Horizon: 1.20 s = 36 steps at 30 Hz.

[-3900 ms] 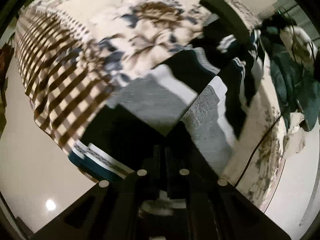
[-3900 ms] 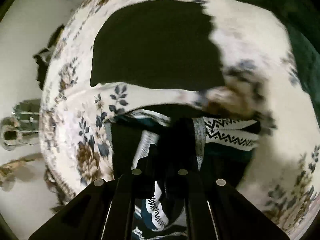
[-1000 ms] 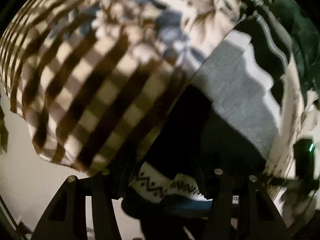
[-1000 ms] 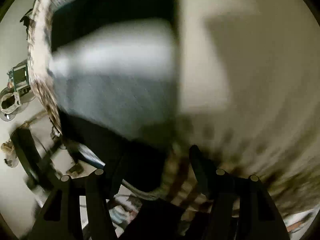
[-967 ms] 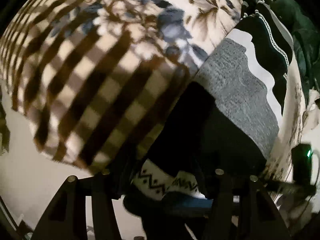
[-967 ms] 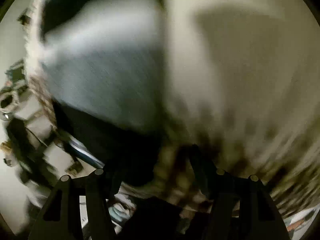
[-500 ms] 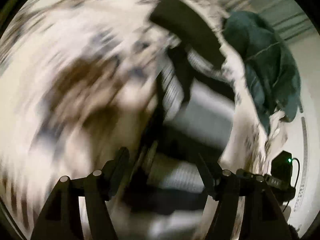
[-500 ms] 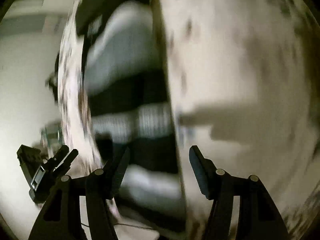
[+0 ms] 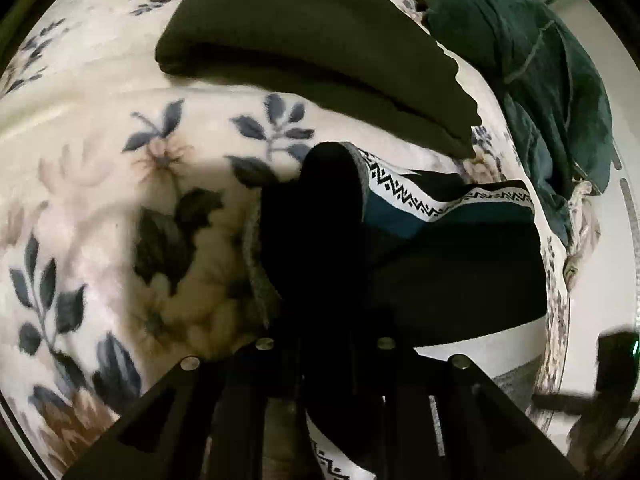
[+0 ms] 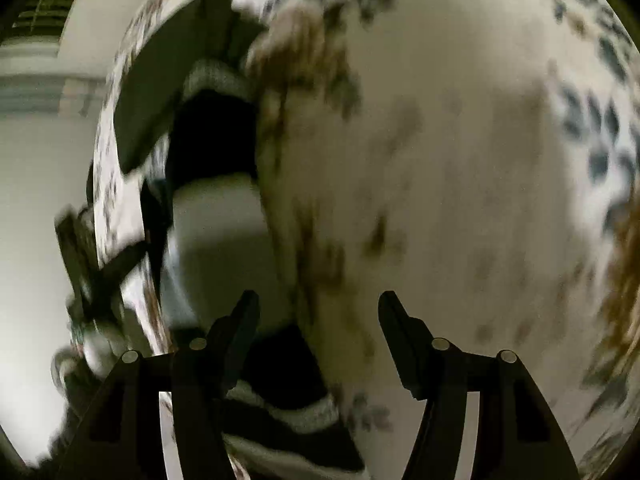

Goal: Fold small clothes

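A striped knit garment (image 9: 440, 248) in black, teal, white and grey with a zigzag band lies on the floral blanket (image 9: 100, 208). My left gripper (image 9: 324, 336) is shut on its near black edge, which bunches up over the fingers. In the right wrist view the same garment (image 10: 216, 184) lies at the left, blurred. My right gripper (image 10: 316, 320) is open and empty above the blanket (image 10: 460, 160), just right of the garment's edge.
A folded dark olive garment (image 9: 312, 52) lies beyond the striped one. A dark green garment (image 9: 540, 64) is heaped at the far right. A black device with a green light (image 9: 616, 356) stands off the bed's right edge. Pale floor (image 10: 36, 200) lies left of the bed.
Both grippers were open half a second ago. The left has swung toward the folded olive garment and shut on the striped garment's edge. The right stays open and has shifted over the blanket.
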{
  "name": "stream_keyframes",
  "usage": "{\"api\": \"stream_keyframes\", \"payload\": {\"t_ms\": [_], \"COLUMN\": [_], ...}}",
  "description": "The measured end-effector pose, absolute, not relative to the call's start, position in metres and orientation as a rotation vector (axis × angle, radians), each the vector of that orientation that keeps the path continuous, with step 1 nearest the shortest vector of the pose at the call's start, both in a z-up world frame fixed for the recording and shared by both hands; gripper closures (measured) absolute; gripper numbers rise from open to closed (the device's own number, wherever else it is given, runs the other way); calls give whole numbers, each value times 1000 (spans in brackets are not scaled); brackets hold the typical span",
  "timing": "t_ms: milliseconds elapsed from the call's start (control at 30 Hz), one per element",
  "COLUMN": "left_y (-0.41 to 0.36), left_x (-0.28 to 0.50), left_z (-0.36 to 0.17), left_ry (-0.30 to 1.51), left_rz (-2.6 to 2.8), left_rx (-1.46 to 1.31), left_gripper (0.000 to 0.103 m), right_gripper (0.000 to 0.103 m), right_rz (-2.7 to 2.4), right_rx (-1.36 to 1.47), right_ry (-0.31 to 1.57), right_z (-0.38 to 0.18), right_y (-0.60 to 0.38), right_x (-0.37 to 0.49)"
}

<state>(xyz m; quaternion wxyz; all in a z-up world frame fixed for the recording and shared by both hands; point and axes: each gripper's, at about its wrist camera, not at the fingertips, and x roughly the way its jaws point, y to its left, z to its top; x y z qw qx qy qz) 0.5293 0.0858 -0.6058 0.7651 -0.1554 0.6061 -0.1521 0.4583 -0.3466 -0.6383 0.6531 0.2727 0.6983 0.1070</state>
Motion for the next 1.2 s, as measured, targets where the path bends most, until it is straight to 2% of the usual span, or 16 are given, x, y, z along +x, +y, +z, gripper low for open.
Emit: {"api": "stream_keyframes", "payload": {"t_ms": [100, 133, 167, 233, 367, 500, 733, 933, 1200], "left_y": [87, 90, 95, 99, 117, 130, 136, 117, 109], "left_x": [526, 523, 513, 494, 409, 304, 139, 91, 97], "left_z": [-600, -595, -587, -574, -539, -524, -572, -622, -626], "left_ry": [1335, 1336, 1329, 1306, 1295, 1360, 1566, 1622, 1597], "left_rz": [-339, -338, -336, -354, -374, -321, -203, -246, -255], "left_rx": [-369, -383, -398, -419, -470, -467, -572, -688, -704], "left_gripper": [76, 68, 56, 42, 40, 38, 38, 38, 37], "right_gripper": [39, 39, 39, 39, 39, 39, 39, 39, 38], "right_rz": [302, 282, 262, 254, 285, 282, 282, 349, 369], "right_rx": [540, 478, 409, 339, 357, 551, 709, 840, 1042], "right_ry": [1702, 1748, 1790, 1805, 1829, 1807, 1791, 1769, 1736], "right_z": [-662, -671, -681, -688, -681, -662, -661, -703, -742], "right_y": [-318, -311, -306, -303, -309, -335, -353, -338, -314], "right_x": [415, 397, 380, 346, 286, 231, 142, 122, 117]}}
